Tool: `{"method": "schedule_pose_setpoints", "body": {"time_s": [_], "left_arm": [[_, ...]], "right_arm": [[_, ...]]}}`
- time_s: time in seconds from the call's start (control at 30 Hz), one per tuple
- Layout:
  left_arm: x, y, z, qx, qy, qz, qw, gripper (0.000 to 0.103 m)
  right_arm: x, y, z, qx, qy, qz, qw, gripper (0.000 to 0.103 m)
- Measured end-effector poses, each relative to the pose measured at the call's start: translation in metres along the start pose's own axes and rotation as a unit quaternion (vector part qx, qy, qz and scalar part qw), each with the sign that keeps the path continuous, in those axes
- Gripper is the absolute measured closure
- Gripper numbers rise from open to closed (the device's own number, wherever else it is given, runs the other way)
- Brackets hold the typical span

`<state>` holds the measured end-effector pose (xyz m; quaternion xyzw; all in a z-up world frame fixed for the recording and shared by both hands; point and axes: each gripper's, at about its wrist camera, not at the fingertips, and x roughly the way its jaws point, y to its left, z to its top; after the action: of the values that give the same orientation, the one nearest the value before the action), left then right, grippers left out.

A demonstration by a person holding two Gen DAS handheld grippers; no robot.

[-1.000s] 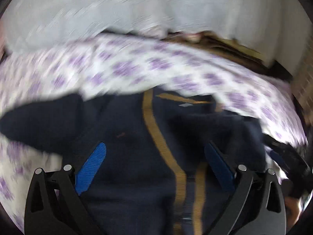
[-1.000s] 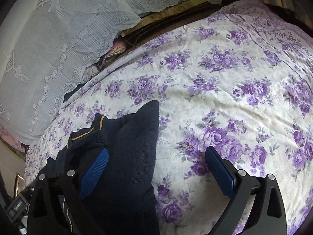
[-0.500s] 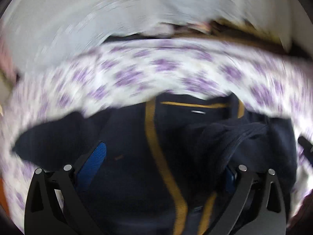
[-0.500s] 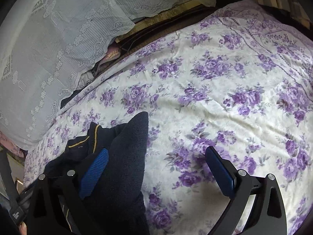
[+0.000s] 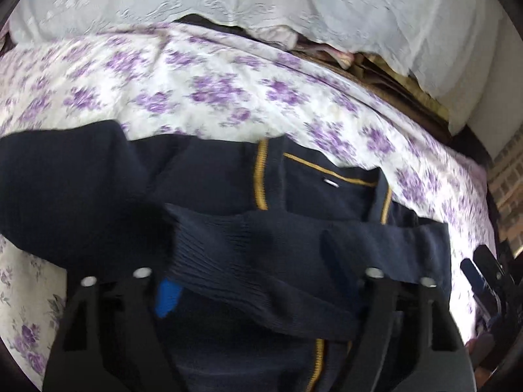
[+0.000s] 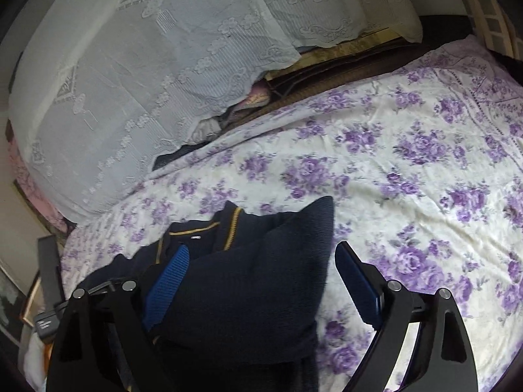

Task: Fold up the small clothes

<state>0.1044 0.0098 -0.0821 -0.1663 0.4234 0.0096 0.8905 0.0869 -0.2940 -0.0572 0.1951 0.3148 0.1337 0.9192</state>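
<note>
Since the earlier left wrist frames, a ribbed sleeve [image 5: 261,261] has been brought across the front of the navy cardigan [image 5: 310,192], so that the mustard placket, then seen running unbroken down the chest, is now covered across its middle. The cardigan lies on the bed, on the floral bedsheet [image 5: 212,88], with its neckline turned toward the white lace cover [image 5: 327,6] at the head of the bed. A small white label [image 5: 330,181] is seen inside the neckline, just below the mustard trim; its writing is too small and blurred to be read. The left gripper [image 5: 261,290] is held low over the cardigan's chest with its jaws spread wide, and the sleeve is draped across both of them; whether any cloth is pinched cannot be told, as only one blue pad [image 5: 168,297] shows. In the right wrist view the right gripper [image 6: 261,274] is released, its jaws wide apart astride a raised fold of the cardigan [image 6: 255,277], with one blue pad against the knit and the other over the bedsheet [image 6: 408,170] beside the cardigan. The neck label [image 6: 195,237] shows here too, equally unreadable. The lace cover [image 6: 147,65] hangs beyond the cardigan's neckline.
</note>
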Motion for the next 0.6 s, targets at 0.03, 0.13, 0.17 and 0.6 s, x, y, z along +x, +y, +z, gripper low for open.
{"method": "schedule_pose_setpoints", "body": {"time_s": [0.03, 0.13, 0.17, 0.6], "left_arm": [[0.001, 0.003, 0.0, 0.0, 0.001, 0.003, 1.0, 0.045], [0.005, 0.005, -0.003, 0.016, 0.002, 0.024, 0.9996, 0.065], [0.006, 0.006, -0.003, 0.018, 0.003, 0.028, 0.9994, 0.068], [-0.051, -0.003, -0.007, 0.068, -0.088, 0.073, 0.9912, 0.056]], "right_arm": [[0.001, 0.001, 0.0, 0.001, 0.004, 0.005, 1.0, 0.012], [0.011, 0.001, -0.004, -0.009, 0.03, -0.017, 0.999, 0.012], [0.022, 0.0, -0.008, -0.016, 0.061, -0.049, 0.997, 0.012], [0.0, -0.025, 0.015, 0.086, 0.012, 0.028, 0.996, 0.015]]}}
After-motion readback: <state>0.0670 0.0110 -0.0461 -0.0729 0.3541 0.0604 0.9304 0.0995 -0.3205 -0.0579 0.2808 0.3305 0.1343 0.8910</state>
